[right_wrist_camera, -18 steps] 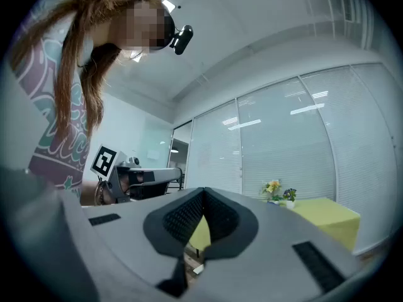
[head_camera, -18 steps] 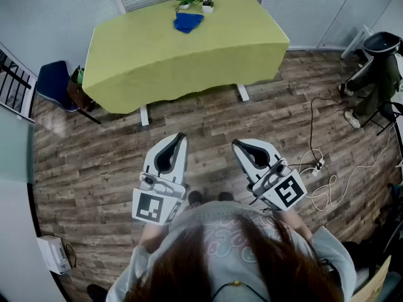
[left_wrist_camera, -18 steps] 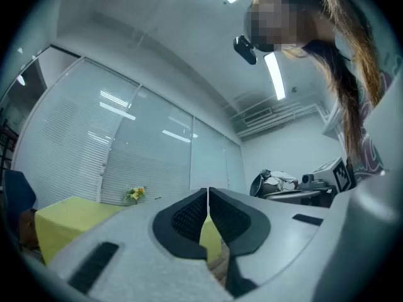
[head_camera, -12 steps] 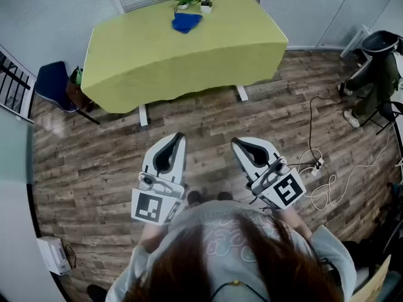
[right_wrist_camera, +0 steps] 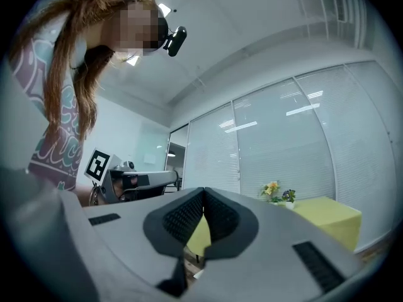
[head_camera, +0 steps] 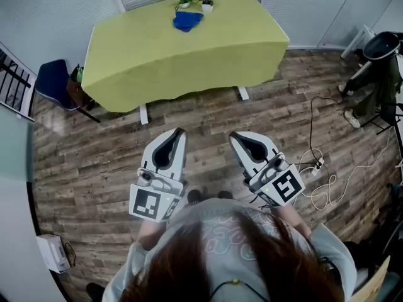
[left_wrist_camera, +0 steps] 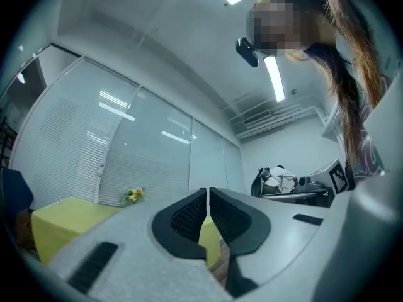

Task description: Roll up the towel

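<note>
Okay, floor (head_camera: 264, 115) first: wood-look planks, grey-brown with streaky grain, filling most of the head view. Table (head_camera: 182, 55) next: a long rectangle with rounded corners under a smooth yellow-green cloth that drapes over the edges, with white legs showing below. Chair (head_camera: 53, 80) at the table's left end: dark blue, padded-looking seat on a dark frame.

Both of my grippers sit low in the head view, over the floor, near my body and well apart from the table. They have hard white plastic shells that taper to a blunt point, with a black oval inset on top. The left gripper (head_camera: 179, 131) and right gripper (head_camera: 232, 134) point toward the table, side by side but apart. Each has a marker cube (head_camera: 150, 204) at the rear, white with black square patterns.

Towel (head_camera: 187, 21): blue soft cloth, crumpled in a loose heap, not rolled. It lies on the far end of the tabletop, just beside the small potted plants (head_camera: 206, 2), one of them in a white pot. Neither gripper is anywhere near it. A thin white cable (head_camera: 327, 187) loops over the floor on the right.

Fingers: in the left gripper view the black ribbed pads (left_wrist_camera: 187, 218) are pressed tip to tip with only a hairline seam, clenched on nothing. The right gripper view is the same: the ribbed black pads (right_wrist_camera: 184, 218) meet at the tip, clenched and empty.
</note>
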